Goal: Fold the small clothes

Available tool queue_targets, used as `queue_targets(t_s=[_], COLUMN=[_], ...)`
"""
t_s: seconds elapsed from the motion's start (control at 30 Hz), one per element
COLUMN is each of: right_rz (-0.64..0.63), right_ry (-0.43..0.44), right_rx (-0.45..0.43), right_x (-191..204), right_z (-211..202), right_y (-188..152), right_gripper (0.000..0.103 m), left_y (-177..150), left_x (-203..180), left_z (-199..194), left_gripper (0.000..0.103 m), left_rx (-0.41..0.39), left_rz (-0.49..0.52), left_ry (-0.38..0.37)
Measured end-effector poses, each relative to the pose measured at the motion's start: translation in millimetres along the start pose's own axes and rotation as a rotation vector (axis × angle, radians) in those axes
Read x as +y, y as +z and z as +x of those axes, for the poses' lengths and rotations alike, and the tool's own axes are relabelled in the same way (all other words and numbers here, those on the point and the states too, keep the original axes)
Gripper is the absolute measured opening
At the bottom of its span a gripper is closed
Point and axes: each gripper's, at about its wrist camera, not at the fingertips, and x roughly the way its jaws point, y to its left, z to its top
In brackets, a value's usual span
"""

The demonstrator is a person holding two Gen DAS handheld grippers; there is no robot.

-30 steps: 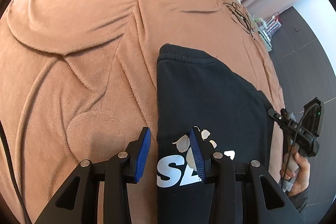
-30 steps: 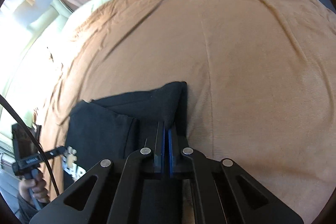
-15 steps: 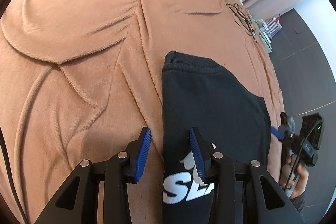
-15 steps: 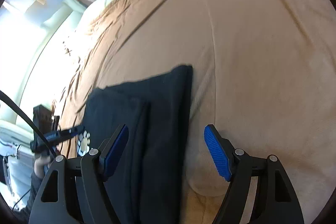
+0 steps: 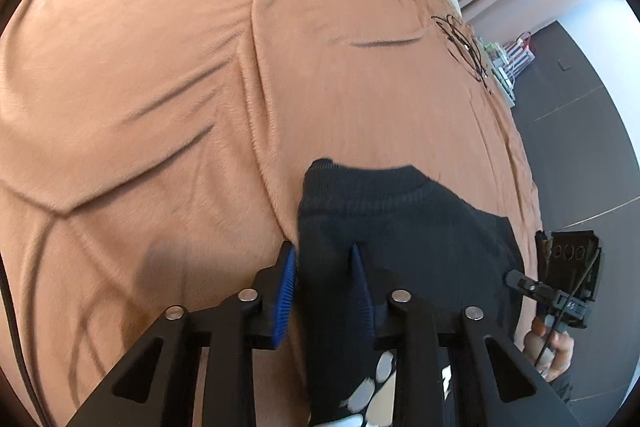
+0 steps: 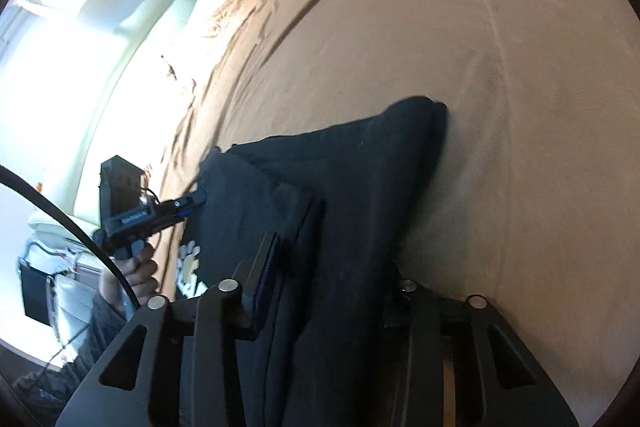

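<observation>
1. A black shirt [image 5: 404,247] with a white print lies partly folded on a tan blanket [image 5: 168,75] covering the bed.
2. The left gripper [image 5: 325,267] is closing, its blue pads on either side of the shirt's left folded edge, just below the ribbed hem.
3. The right gripper [image 6: 336,267] is closing over the shirt's right edge; cloth bunches between its fingers, but whether the pads press it cannot be told.
4. A tangled cable [image 5: 464,47] lies far up the blanket.

Tan blanket-covered bed [image 5: 168,75]; black garment [image 5: 400,227], cable tangle [image 5: 464,43] on it
</observation>
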Motion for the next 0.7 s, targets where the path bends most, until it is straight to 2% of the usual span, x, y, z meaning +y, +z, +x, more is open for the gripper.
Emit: queue_targets(t_s=[0.1, 0.2, 0.27, 0.57, 0.7], right_rz=[-0.012, -0.046, -0.079, -0.2, -0.226], right_ry=[-0.049, -0.089, -0.114, -0.163, -0.185], right_rx=[-0.002, -0.017, -0.044, -0.132, -0.158], right_x=[5.1, 16.3, 26.2, 87.7, 111.3], right_z=[2.3, -1.2, -7.7, -38.7, -44.6], right_y=[7.3, 4.1, -0.8, -23.8, -39.9], right_gripper=[0.016, 0.012, 0.011, 0.011, 0.011], left_y=[4.5, 3.9, 2.0, -8.8, -18.4], left_x=[-5.2, -9.8, -12.0, -30.6, -38.0], left_z=[5.9, 3.6, -3.9, -50.0, -71.8], left_gripper=[0.025, 0.013, 0.009, 0.006, 0.006], left_rx=[-0.004, -0.006, -0.017, -0.088, -0.113], left_rz=[0.014, 0.033, 0.035, 0.063, 0.069], left_ry=[0.021, 0.041, 0.03, 0.027, -0.017])
